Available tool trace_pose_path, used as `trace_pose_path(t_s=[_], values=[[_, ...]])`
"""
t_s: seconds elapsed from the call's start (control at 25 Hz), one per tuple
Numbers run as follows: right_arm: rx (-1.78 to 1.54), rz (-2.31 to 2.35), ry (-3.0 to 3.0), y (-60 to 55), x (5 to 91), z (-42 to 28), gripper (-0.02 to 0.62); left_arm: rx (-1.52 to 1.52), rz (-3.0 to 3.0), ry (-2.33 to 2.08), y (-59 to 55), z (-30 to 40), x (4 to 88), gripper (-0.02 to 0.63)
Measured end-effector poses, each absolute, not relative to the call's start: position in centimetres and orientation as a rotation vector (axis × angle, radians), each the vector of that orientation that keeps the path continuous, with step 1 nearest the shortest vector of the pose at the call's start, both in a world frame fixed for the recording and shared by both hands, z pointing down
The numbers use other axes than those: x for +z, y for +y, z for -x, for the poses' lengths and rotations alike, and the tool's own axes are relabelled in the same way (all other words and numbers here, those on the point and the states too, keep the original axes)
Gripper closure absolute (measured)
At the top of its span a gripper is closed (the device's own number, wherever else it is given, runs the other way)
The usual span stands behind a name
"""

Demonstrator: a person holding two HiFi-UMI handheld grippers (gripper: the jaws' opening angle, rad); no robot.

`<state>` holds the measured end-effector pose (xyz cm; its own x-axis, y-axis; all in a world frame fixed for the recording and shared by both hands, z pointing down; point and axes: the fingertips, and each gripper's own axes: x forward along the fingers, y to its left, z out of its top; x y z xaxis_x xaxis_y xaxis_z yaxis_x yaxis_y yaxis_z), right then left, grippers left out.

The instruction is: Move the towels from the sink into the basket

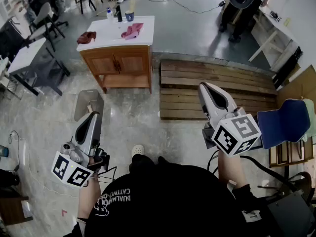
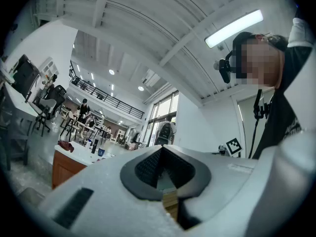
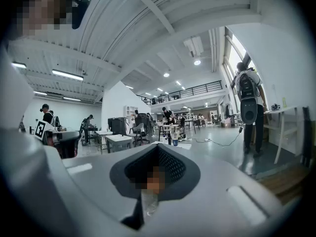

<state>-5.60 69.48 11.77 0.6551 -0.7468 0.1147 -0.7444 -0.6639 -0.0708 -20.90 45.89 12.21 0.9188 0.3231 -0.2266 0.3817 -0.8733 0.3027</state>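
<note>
Far ahead stands a wooden sink cabinet with a white top (image 1: 108, 31). A pink towel (image 1: 132, 31) lies on its right part and a dark red towel (image 1: 86, 37) on its left edge; the red one also shows small in the left gripper view (image 2: 64, 145). A grey basket (image 1: 89, 104) stands on the floor in front of the cabinet. My left gripper (image 1: 94, 115) hangs just short of the basket, jaws together and empty. My right gripper (image 1: 204, 87) is held up over the wooden platform, also shut with nothing in it. Both are far from the towels.
A low wooden pallet platform (image 1: 217, 88) lies right of the cabinet. Bottles and a blue cup (image 1: 129, 15) stand at the back of the counter. A blue chair (image 1: 284, 122) is at my right, desks and chairs (image 1: 34, 58) at the left. A person (image 1: 242, 4) stands far right.
</note>
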Motion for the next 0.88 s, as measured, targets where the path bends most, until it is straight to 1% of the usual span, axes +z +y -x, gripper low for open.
trace_pose_path(t_s=[0.36,0.56,0.88], values=[[-0.284,2.830,1.314,69.3,13.4,5.8,0.592,-0.225,-2.734,0.471,46.3,21.1,13.3,0.605],[-0.312,2.771,1.326,68.7,14.3,5.0,0.592,-0.289,-2.780,0.385,45.4,21.2,13.5,0.606],[-0.312,2.765,1.326,64.2,14.3,0.1,0.592,-0.302,-2.726,0.394,40.4,15.5,13.9,0.606]])
